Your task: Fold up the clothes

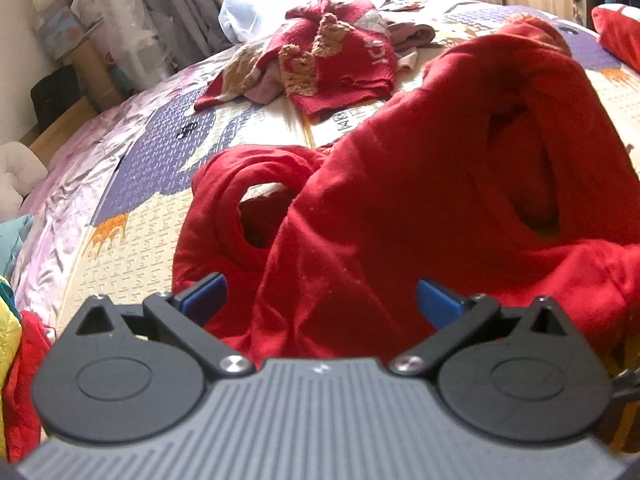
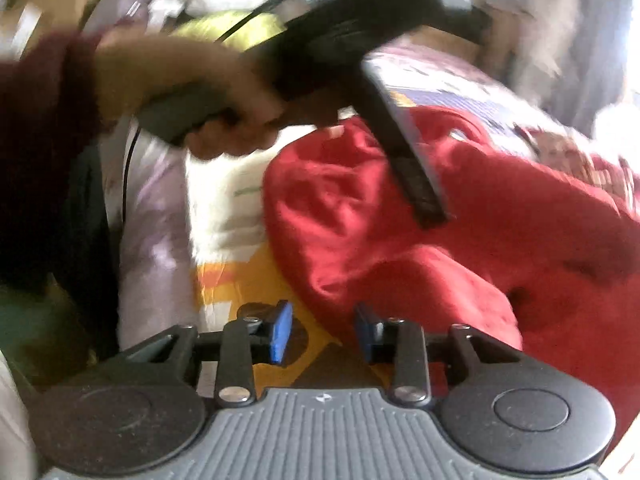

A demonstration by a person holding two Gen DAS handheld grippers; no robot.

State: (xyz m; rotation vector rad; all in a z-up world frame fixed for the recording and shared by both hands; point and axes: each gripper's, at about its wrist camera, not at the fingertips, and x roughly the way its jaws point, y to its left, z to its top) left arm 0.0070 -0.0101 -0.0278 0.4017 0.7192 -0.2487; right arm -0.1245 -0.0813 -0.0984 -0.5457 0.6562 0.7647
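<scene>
A crumpled red garment (image 1: 420,200) lies in a heap on the patterned bed sheet (image 1: 160,160), with a sleeve loop at its left. My left gripper (image 1: 320,300) is open wide just above the garment's near edge, and red cloth fills the gap between its blue pads. In the blurred right wrist view the same red garment (image 2: 440,240) spreads to the right. My right gripper (image 2: 324,332) is open over the sheet at the cloth's edge; its right pad is close to the red fabric. A hand (image 2: 224,120) holds the left gripper above the garment.
A red knitted sweater with a beige pattern (image 1: 336,60) lies further back on the bed, beside a white plastic bag (image 1: 248,16). Yellow and red clothes (image 1: 16,340) are piled at the left edge. Boxes and curtains (image 1: 100,20) stand beyond the bed.
</scene>
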